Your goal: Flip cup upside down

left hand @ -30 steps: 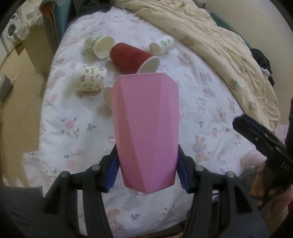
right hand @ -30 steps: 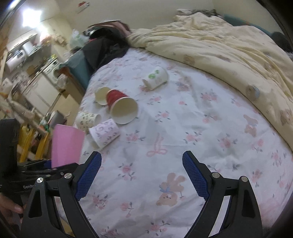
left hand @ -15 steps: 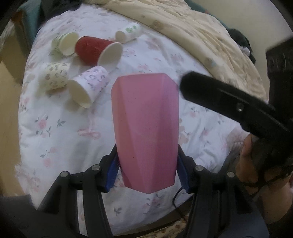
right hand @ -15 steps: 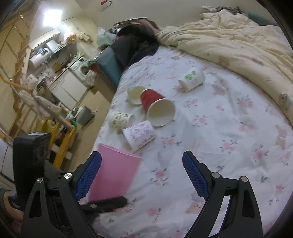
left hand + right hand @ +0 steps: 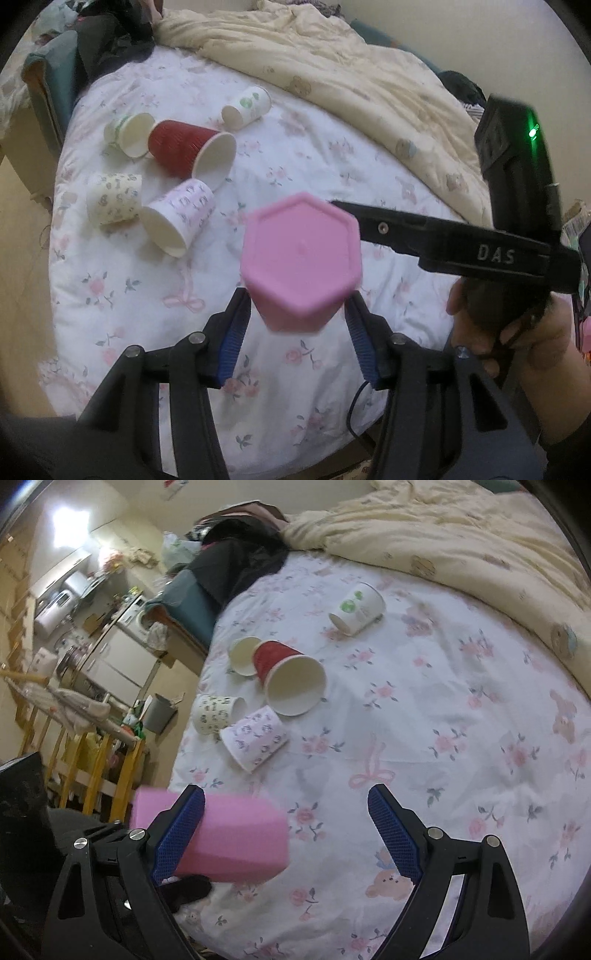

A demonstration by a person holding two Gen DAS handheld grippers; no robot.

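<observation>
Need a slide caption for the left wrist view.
Left gripper holds pink cup base-forward above floral bedsheet.

The only thing you can actually read here is "DAS", in pale capital letters on the side of the black arm of your right gripper (image 5: 343, 204), seen from the left wrist camera. The paper cups on the bed have printed patterns, but you won't make out any words on them.
</observation>
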